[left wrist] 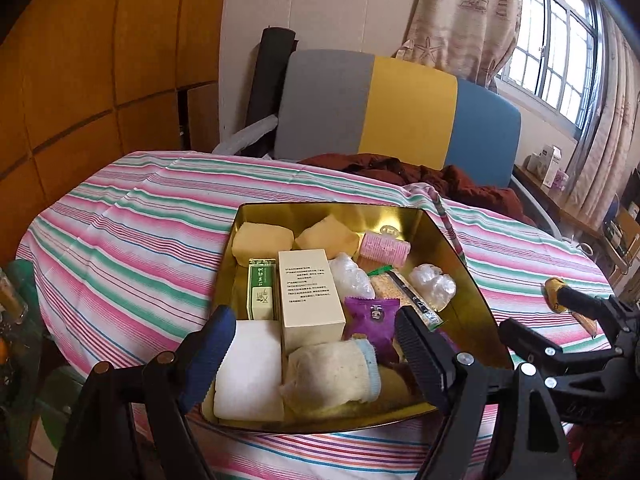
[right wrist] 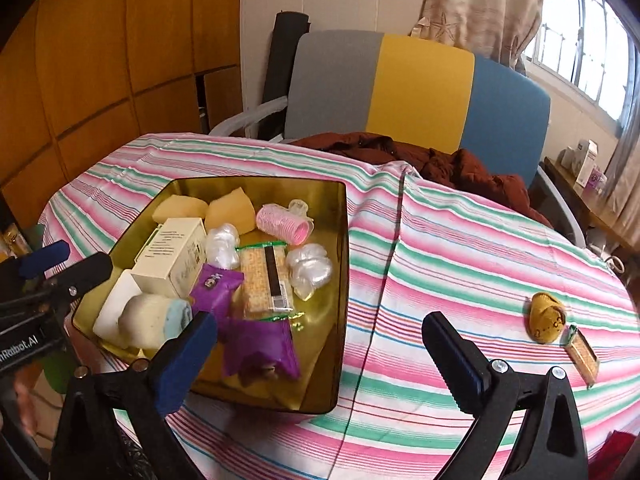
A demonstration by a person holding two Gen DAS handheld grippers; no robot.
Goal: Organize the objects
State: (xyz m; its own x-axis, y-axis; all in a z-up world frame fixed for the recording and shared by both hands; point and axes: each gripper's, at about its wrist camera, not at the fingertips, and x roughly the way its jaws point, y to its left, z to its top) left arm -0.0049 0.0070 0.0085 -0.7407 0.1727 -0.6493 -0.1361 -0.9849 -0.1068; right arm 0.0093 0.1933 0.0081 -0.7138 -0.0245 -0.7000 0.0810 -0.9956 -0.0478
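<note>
A gold-coloured rectangular metal tin (left wrist: 452, 256) is sitting on a table under a pink, green and white striped cloth (left wrist: 132, 232), and everything else is placed from it. Inside the tin, two yellow sponge blocks (left wrist: 260, 242) are lying at the far wall, with a pink cylindrical hair roller (left wrist: 385, 247) beside them. A tall cream cardboard box (left wrist: 310, 294) is lying in the middle, a small green packet (left wrist: 262, 292) just on its left. Two crumpled clear plastic wads (left wrist: 433, 286) are flanking a long cracker packet with a dark stripe (right wrist: 266, 280). A purple foil snack wrapper (left wrist: 372, 324) is lying toward the near wall, touching a rolled cream sock with a pale blue cuff (left wrist: 334, 376), and a white folded pad (left wrist: 250, 368) is filling the near left corner.

The left gripper (left wrist: 316, 344) is hovering over the tin's near edge, its fingers spread wide and holding nothing. The right gripper (right wrist: 320, 344) is hovering at the tin's right wall, fingers likewise gaping, empty.

Well to the right of the tin, on the cloth, a small yellow knitted piece (right wrist: 546, 316) and a small cracker packet (right wrist: 582, 354) are lying just beside each other. Beyond the tin, a grey, yellow and blue chair back (right wrist: 420, 88) is standing with dark red fabric (right wrist: 440, 160) heaped before it.
</note>
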